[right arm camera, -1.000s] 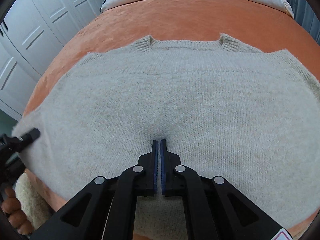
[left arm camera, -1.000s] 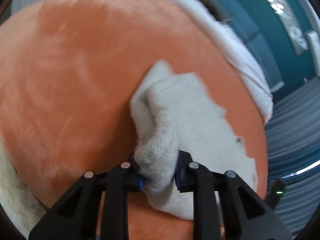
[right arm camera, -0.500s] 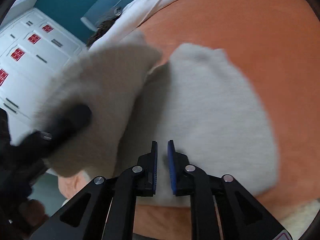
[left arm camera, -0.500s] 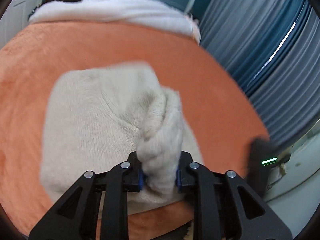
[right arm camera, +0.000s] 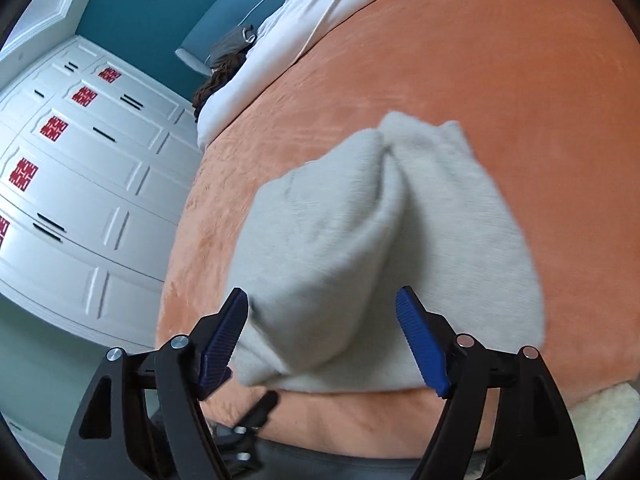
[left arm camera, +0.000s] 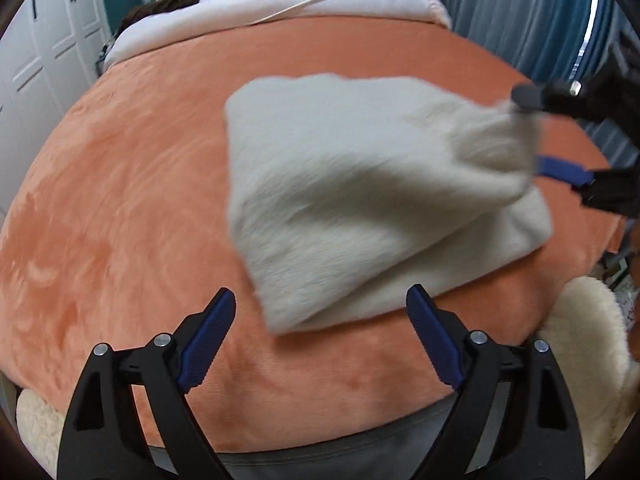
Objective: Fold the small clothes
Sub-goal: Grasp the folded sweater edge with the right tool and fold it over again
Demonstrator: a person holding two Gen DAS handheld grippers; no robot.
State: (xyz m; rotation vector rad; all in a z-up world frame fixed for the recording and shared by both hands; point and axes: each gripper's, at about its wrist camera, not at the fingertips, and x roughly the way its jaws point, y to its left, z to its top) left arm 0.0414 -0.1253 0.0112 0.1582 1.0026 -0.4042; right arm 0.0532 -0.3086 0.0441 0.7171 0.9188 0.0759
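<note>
Left gripper [left arm camera: 320, 342]: spread wide and empty; half a second ago it pinches a bunched fold of the sweater, now nothing sits between its blue pads [left arm camera: 206, 344].
Right gripper [right arm camera: 322, 338]: also spread wide, where a second ago it is pressed together on the knit; the near edge of the sweater hangs between its fingers, and motion blur hides whether it touches either pad.
Sweater [left arm camera: 360, 200]: cream knit, now doubled over itself on the orange blanket [left arm camera: 120, 200], right of centre in the left view; the upper layer looks raised at its right end beside the right gripper, the lower layer flat.
Change: the sweater goes from spread flat to folded in half, and both grippers let go.
Meaning: in my judgement one fold is just laid, and the top layer needs to settle before any further fold.
Surroundings: white duvet [left arm camera: 280, 8] at the far end of the bed, white wardrobe doors [right arm camera: 80, 184] on the left.
</note>
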